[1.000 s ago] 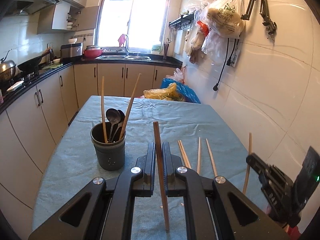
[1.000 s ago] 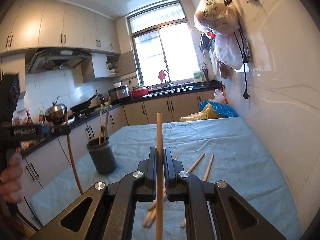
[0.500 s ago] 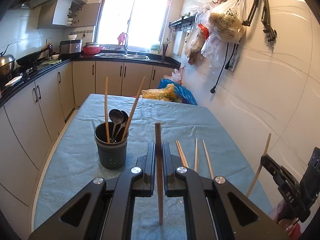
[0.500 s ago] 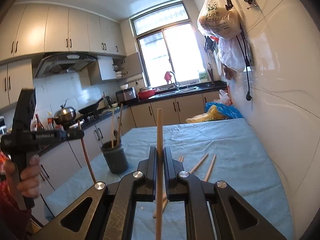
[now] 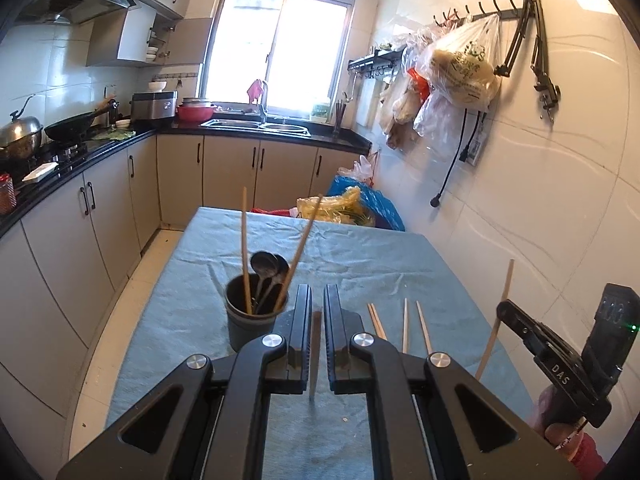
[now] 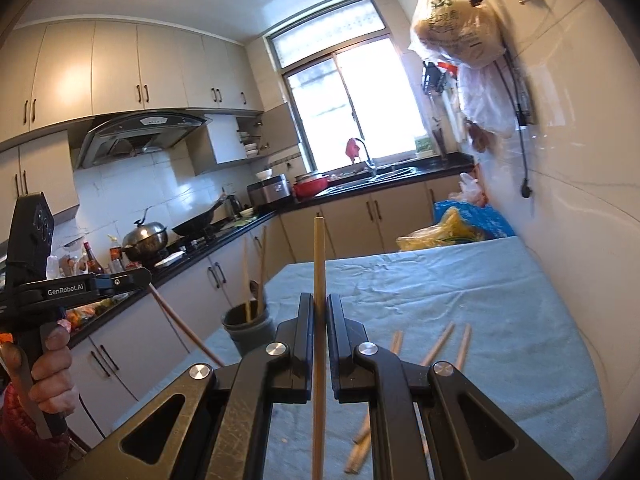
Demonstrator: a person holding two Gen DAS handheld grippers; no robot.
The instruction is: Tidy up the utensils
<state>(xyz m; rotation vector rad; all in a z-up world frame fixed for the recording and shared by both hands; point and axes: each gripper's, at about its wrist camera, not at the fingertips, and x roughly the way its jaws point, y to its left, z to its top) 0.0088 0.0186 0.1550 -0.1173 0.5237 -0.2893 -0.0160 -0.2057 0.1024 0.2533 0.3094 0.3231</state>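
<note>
- Chopsticks are split three ways: one in each claw, two standing in the holder, and the rest lying on the table.
- Left claw (image 5: 317,312) is clenched on a chopstick (image 5: 315,354) that hangs near upright between its pads, above the cloth.
- Right claw (image 6: 319,312) grips another chopstick (image 6: 319,264), also near upright, its top rising well above the fingers.
- From the left wrist view, the dark holder (image 5: 250,326) stands just beyond the claw at 11 o'clock, holding two chopsticks and dark spoons (image 5: 267,266).
- Loose chopsticks (image 5: 405,324) lie on the blue-clothed table (image 5: 360,256) at 1 o'clock from the left claw.
- A person's hand (image 6: 50,376) grips the left claw's handle at 9 o'clock in the right wrist view.
</note>
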